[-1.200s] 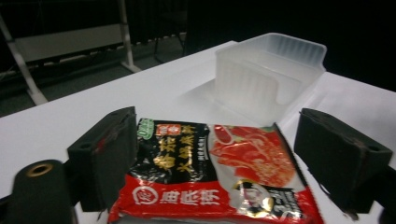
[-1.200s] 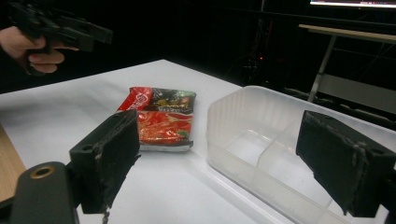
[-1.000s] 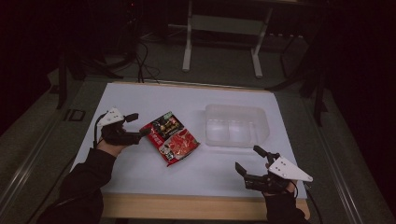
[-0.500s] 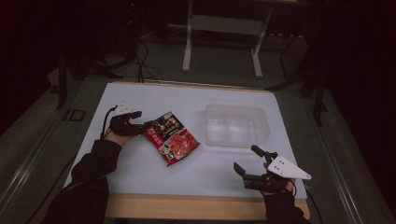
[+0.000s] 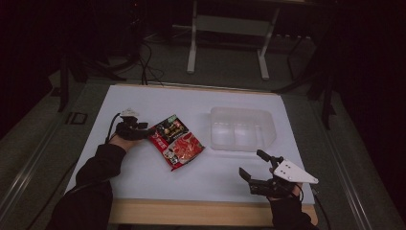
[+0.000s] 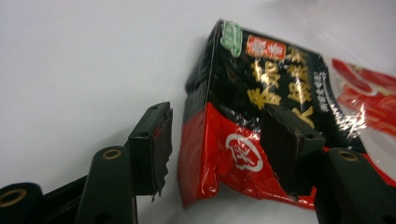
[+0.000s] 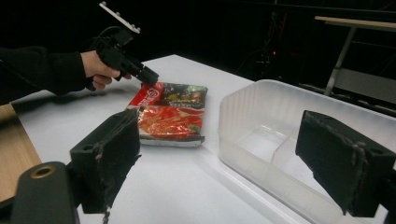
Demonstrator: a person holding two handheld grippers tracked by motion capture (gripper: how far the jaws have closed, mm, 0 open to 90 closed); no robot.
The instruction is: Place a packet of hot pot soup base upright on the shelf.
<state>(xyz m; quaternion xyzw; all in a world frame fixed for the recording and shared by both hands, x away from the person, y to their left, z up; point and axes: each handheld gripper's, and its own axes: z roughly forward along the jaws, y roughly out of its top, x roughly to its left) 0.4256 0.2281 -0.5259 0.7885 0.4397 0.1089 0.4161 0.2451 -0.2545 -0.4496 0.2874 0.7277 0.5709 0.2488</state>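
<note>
Now | left gripper (image 6: 215, 140) closing – astride packet (image 6: 261, 121) corner, unpinched | right gripper (image 5: 257, 167) spread – bare table (image 5: 158, 103)

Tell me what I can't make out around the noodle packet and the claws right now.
- Noodle packet print: blurred, glare, left gripper view.
- Left claw contact: the far pad covers the packet's face there; pressing or not is unclear.
- Clear plastic container: right end cut by the frame edge, right gripper view.
- Right claw: pads too small, high view.
</note>
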